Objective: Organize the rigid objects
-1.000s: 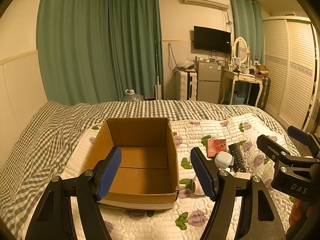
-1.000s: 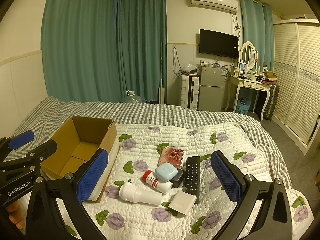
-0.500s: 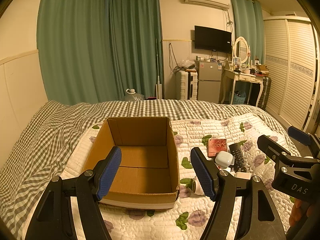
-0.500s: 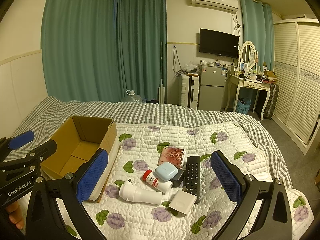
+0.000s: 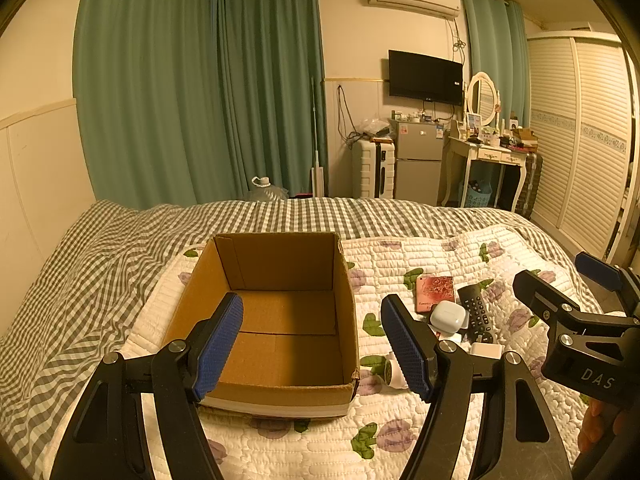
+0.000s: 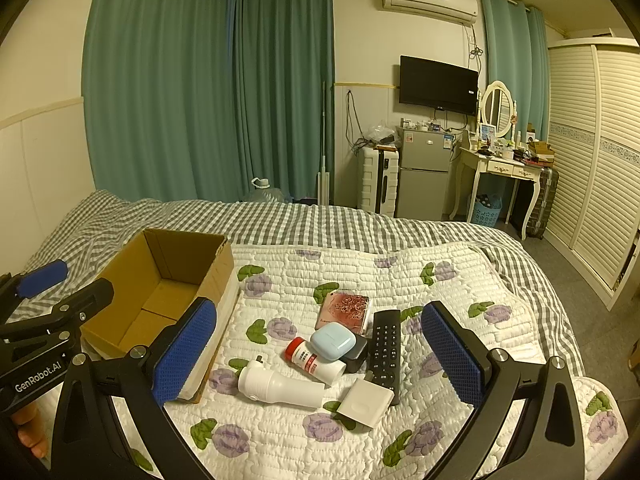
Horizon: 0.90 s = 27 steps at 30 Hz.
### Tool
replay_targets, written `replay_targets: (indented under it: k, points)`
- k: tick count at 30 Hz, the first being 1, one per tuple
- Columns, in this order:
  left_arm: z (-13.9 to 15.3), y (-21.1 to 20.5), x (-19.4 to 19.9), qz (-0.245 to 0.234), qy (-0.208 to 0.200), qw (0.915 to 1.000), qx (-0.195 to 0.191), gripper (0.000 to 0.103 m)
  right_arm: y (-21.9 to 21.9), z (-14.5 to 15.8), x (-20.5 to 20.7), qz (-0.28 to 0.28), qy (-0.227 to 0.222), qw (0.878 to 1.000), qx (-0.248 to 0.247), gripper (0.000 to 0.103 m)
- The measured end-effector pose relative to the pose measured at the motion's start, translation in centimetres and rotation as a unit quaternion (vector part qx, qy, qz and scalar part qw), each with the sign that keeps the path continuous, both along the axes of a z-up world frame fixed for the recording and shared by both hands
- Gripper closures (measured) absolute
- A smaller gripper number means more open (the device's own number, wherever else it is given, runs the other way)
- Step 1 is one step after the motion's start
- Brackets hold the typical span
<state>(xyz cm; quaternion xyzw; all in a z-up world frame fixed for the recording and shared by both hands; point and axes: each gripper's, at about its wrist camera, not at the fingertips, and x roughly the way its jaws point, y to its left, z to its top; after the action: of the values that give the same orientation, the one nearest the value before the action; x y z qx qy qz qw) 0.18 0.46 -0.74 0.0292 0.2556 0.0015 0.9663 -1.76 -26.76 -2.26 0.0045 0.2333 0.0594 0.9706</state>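
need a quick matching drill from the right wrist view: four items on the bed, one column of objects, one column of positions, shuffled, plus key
Objects
1. brown open cardboard box
2. black TV remote control
3. white pill bottle with red cap
4. flat white square adapter

Positions
A. nearest the camera, by the remote's near end
B. far left on the quilt, nothing visible inside
C. lying left of the pale blue earbud case
D. lengthwise, right of the earbud case

Pairs: 1-B, 2-D, 3-C, 4-A
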Motion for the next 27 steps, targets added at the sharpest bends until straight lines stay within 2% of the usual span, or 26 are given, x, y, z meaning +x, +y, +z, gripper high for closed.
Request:
replay_targets:
  k: [17, 27]
  points:
    - [-0.10, 0.06, 0.02, 0.000, 0.000, 1.0000, 0.000, 0.029, 0.02, 0.16, 0.06, 0.001, 0.001, 1.000, -0.001, 0.000]
    - [0.31, -0.29, -0.09, -0.019, 0.004, 0.9998, -0.008, 0.029, 0.10, -0.02, 0.02, 0.000, 0.001, 1.000, -0.001, 0.000]
